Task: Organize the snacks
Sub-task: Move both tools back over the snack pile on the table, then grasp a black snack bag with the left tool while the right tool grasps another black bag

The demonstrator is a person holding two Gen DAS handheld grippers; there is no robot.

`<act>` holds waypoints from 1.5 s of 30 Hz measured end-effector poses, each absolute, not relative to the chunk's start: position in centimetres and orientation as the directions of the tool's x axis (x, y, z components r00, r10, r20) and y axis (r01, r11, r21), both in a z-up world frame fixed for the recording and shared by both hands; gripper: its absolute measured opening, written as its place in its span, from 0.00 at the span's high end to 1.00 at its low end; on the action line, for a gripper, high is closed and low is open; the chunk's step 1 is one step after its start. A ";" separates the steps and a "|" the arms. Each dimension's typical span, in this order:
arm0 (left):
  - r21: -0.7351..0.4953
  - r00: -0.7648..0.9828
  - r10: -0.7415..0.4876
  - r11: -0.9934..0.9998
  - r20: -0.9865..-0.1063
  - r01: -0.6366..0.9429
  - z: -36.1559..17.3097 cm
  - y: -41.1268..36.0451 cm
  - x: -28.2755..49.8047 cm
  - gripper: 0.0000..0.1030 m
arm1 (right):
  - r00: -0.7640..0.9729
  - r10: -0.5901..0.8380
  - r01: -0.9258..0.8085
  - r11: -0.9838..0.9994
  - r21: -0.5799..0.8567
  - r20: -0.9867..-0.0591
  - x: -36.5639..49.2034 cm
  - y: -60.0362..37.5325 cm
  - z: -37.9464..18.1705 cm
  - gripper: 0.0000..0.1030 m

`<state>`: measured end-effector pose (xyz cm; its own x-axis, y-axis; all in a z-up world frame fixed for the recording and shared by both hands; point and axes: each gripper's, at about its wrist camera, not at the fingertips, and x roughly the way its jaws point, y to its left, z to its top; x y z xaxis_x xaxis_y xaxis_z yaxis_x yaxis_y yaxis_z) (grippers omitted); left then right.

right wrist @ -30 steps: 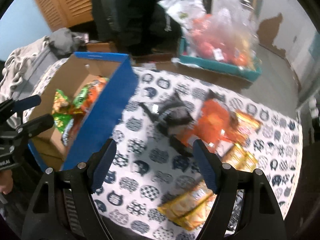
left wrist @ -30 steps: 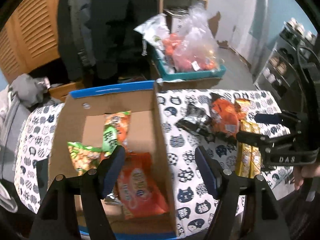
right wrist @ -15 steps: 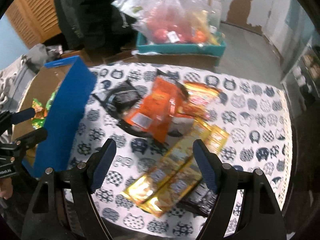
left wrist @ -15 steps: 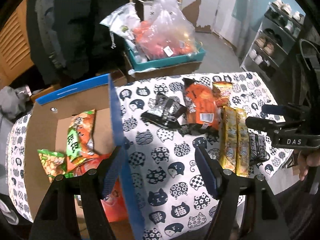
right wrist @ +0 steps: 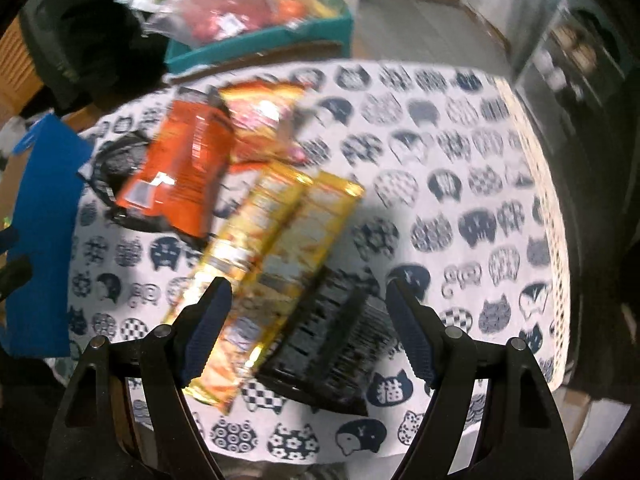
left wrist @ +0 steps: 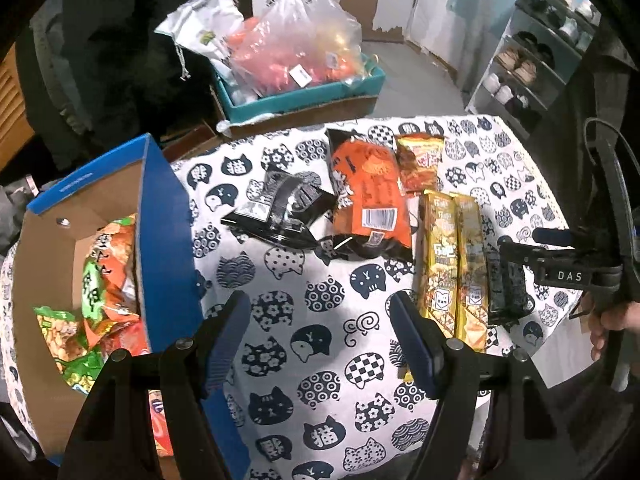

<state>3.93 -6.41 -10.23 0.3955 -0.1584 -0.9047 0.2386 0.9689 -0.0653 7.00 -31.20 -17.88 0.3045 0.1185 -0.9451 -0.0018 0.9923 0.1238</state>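
Left wrist view: the left gripper (left wrist: 318, 330) hangs with jaws apart and empty over the cat-print tabletop (left wrist: 320, 360) at lower centre. The blue box (left wrist: 168, 240) at left stands open, presumably as the collecting place; at least three packets lie inside. On the cloth, upper centre to right: one black packet (left wrist: 280, 208), one orange bag (left wrist: 368, 192), one small red-yellow packet (left wrist: 420, 160), two gold sticks (left wrist: 452, 264), one dark pack (left wrist: 506, 284).

Right wrist view: the right gripper (right wrist: 308, 328), jaws apart and empty, hovers above the gold sticks and dark pack at lower centre, probably choosing one.

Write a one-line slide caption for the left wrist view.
Open left gripper over the cat-print tablecloth, between the blue box and unsorted snack packets.
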 end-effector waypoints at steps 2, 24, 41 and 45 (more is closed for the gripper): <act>-0.063 0.387 -0.155 0.969 -0.909 0.240 -10.8 -6.7 4.0 0.29 | 0.284 0.112 0.022 0.992 0.124 -0.952 6.9 -31.9 -18.8 0.24; -0.053 0.336 -0.138 0.967 -0.932 0.249 -13.1 -8.1 4.8 0.29 | 0.113 0.101 0.099 0.989 0.113 -0.988 6.7 -32.8 -26.3 0.23; -0.062 0.331 -0.136 0.973 -0.934 0.222 -13.3 -7.4 11.0 0.25 | 0.212 -0.015 -0.040 0.999 -0.024 -0.977 9.2 -34.5 -24.6 0.42; -0.031 0.328 -0.108 0.972 -0.938 0.232 -13.9 -7.3 12.7 0.25 | 0.265 -0.035 -0.039 0.998 -0.046 -0.964 10.4 -35.1 -23.1 0.42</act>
